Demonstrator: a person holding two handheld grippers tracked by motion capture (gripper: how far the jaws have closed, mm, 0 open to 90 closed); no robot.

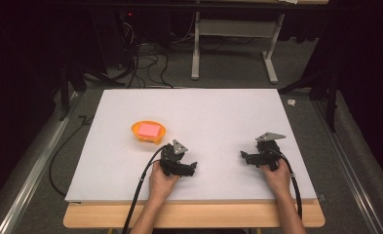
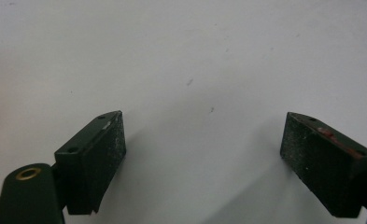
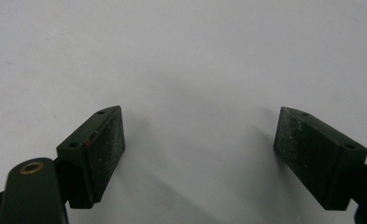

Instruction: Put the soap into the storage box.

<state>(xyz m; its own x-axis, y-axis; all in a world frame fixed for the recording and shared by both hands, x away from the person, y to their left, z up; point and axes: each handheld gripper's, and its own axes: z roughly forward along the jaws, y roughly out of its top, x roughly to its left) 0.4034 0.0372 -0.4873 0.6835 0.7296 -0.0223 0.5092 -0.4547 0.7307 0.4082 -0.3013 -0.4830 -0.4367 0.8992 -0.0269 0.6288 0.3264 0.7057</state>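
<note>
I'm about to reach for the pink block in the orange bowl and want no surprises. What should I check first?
1. Left claw open with nothing between the jaws: ok.
2. Right claw open and empty: ok.
3. Pink block lies inside the orange bowl: ok.
4. White table bare between left claw and bowl: ok.
5. Left claw pointed at the bowl: not ok.

Looks like a lab or recording studio: black curtains (image 1: 369, 58) around, white board (image 1: 194, 117) on a wooden table (image 1: 194, 217), tangled cables (image 1: 145, 63) on grey floor, metal desk frame (image 1: 233, 44) at the far side.
</note>
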